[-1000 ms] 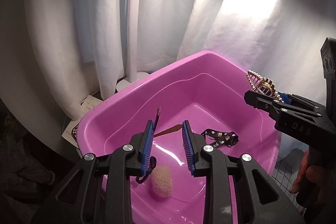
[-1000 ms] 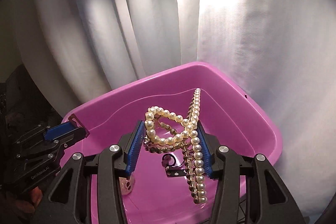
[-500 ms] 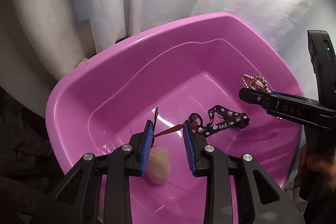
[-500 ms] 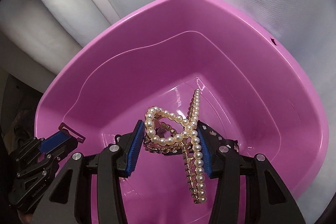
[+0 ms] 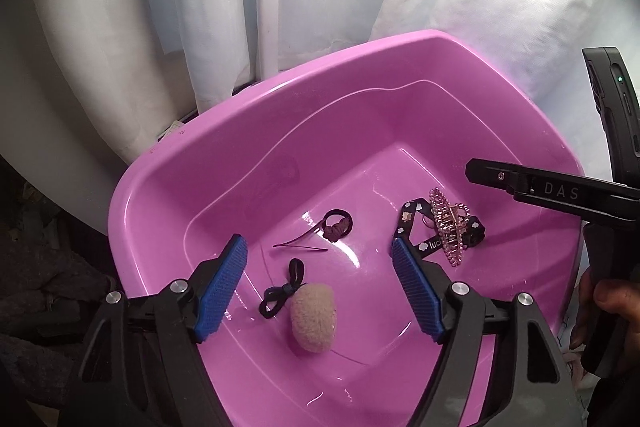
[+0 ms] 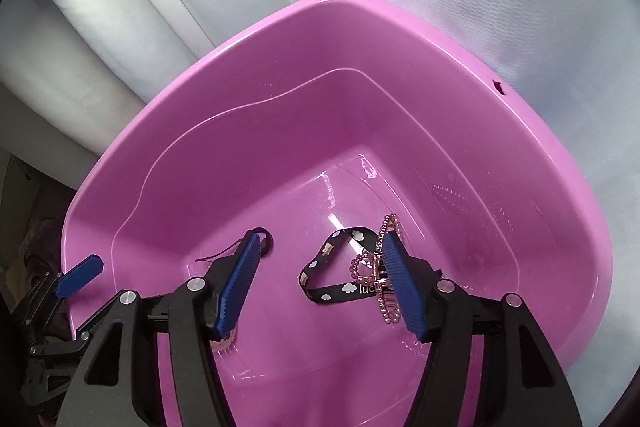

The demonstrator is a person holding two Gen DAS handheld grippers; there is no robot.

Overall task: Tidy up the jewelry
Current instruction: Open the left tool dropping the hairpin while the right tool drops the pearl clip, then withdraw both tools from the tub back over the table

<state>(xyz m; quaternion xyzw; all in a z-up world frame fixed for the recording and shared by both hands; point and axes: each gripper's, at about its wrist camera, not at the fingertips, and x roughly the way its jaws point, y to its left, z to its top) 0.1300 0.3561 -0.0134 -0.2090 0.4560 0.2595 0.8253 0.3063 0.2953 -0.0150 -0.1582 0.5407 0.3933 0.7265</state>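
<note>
Both loads have dropped since a moment ago: the pearl clip (image 5: 448, 229) that sat between the right gripper's pads now lies on the floor of the pink tub (image 5: 360, 75), and the thin hairpin (image 5: 300, 242) has left the left gripper.

Left wrist view: the left gripper (image 5: 320, 285) hangs over the tub's near side, its jaws opening, nothing between the blue pads. Below it on the tub floor lie a black bow tie (image 5: 282, 289) touching a beige puff (image 5: 313, 319). The hairpin lies just beyond them, with a dark scrunchie (image 5: 337, 223) near its far end. The clip rests on a black printed band (image 5: 420, 231) toward the tub's right side. The right gripper's finger reaches in above that side, and a hand (image 5: 600, 311) grips its handle outside the tub.

Right wrist view: the right gripper (image 6: 320, 285) points down into the tub (image 6: 400, 39), jaws opening and holding nothing. The clip (image 6: 380, 267) lies on the band (image 6: 332, 267) on the floor, partly hidden behind the right pad. The scrunchie (image 6: 267, 239) peeks past the left pad. One left gripper pad (image 6: 80, 274) shows at the tub's left rim.
</note>
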